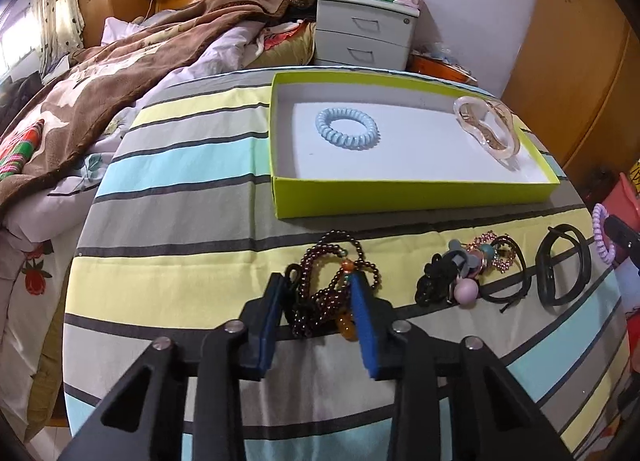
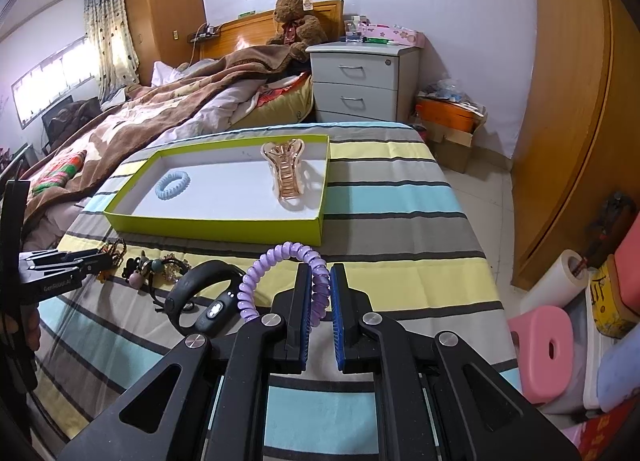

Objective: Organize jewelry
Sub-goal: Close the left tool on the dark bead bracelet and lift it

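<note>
A dark red bead bracelet [image 1: 320, 297] with an orange bead lies bunched on the striped cloth. My left gripper [image 1: 320, 281] has its blue pads closed against it on both sides. My right gripper [image 2: 320, 273] is shut on a purple spiral hair tie [image 2: 272, 257], which loops up to the left just above the cloth. A shallow yellow-green box [image 1: 400, 197] holds a blue spiral hair tie [image 1: 347, 128] and a clear amber hair claw [image 1: 488, 129]. A black wristband [image 2: 204, 301] and a cluster of decorated hair ties [image 1: 464, 269] lie between the two grippers.
The striped cloth [image 1: 180, 221] covers a round table. A bed with a brown blanket [image 1: 120, 73] lies left. A grey nightstand [image 2: 360, 85] stands behind it, a wooden wardrobe [image 2: 568, 121] to the right. A pink stool [image 2: 544, 349] and boxes stand on the floor at right.
</note>
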### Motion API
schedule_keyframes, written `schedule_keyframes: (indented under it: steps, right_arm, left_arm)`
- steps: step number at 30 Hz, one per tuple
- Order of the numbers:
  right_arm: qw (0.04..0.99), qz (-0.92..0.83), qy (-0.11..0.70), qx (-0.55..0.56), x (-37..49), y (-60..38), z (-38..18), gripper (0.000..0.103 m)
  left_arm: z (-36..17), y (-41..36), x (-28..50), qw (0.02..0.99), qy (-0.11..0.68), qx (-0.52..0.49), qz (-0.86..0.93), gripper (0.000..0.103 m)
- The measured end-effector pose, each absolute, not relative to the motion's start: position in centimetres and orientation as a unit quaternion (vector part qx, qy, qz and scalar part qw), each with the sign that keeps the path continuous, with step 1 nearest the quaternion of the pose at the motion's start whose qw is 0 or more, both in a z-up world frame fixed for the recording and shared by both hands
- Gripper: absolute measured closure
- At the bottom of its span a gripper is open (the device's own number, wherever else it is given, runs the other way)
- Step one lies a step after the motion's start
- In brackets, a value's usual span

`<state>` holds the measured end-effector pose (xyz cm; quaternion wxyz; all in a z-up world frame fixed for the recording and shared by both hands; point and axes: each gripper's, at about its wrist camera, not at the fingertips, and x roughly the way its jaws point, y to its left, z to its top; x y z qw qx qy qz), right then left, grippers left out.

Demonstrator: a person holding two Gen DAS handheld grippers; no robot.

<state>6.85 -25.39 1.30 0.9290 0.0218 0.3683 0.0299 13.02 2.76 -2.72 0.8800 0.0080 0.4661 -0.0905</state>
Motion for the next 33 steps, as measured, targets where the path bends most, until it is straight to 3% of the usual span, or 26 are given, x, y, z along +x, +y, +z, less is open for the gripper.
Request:
schedule_keyframes:
  steps: [2, 6, 33]
  right_arm:
    - [0.929, 0.030, 0.368, 0.022, 6.9, -25.4, 1.3, 0.093]
    - [0.930, 0.032, 0.365, 0.024, 6.9, -25.3, 1.5, 0.093]
    - [0.946, 0.057, 0.318, 0.019, 7.7, -24.2, 5.9, 0.093]
  left_arm:
    - [-2.6, 2.7, 12.9, 0.880, 0.465, 0.009, -0.091, 0.080]
    - [-2.4, 2.6, 12.7, 0.882, 0.463, 0.008, -0.089, 0.085]
    - [3.3, 3.7, 12.0, 0.904, 0.413, -0.030, -0.109, 0.086]
